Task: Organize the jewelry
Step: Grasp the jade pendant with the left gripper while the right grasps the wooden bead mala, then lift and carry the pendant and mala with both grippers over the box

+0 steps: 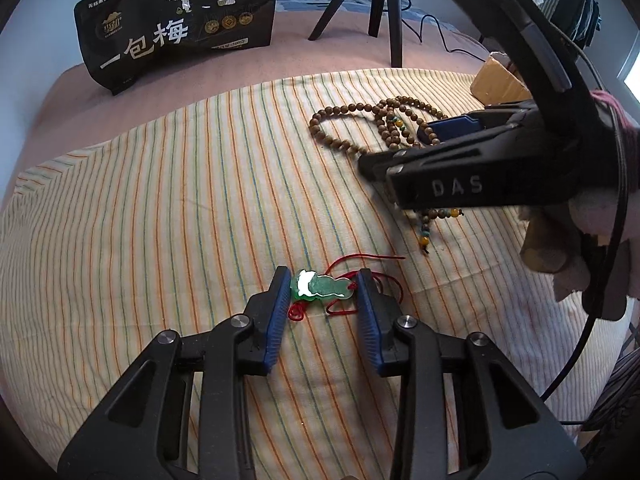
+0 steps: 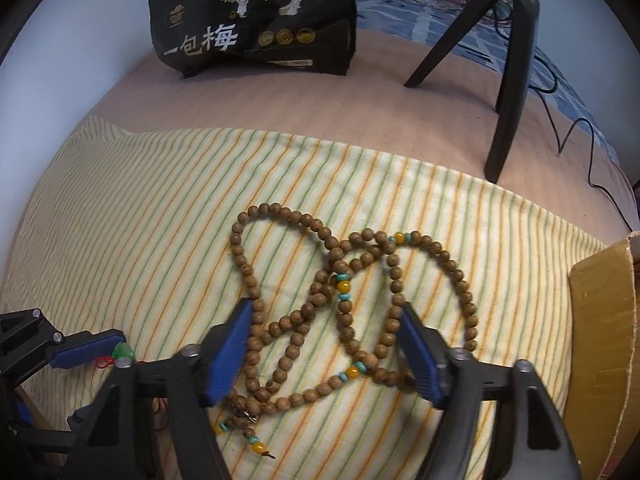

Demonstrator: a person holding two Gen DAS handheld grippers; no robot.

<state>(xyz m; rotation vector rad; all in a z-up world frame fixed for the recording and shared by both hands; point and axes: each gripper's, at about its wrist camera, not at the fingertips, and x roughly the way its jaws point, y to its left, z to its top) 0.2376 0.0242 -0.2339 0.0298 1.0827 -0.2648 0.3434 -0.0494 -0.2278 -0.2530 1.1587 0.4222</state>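
A green jade pendant on a red cord lies on the striped cloth. My left gripper is open, one blue pad on each side of the pendant, close to it. A long string of brown wooden beads with yellow and turquoise beads lies coiled on the cloth; it also shows in the left wrist view. My right gripper is open and low over the bead coil, its pads straddling the loops. The pendant also shows in the right wrist view at the far left.
A black snack bag stands at the back on the pink blanket. Black tripod legs and a cable stand at the back right. A cardboard box sits at the cloth's right edge.
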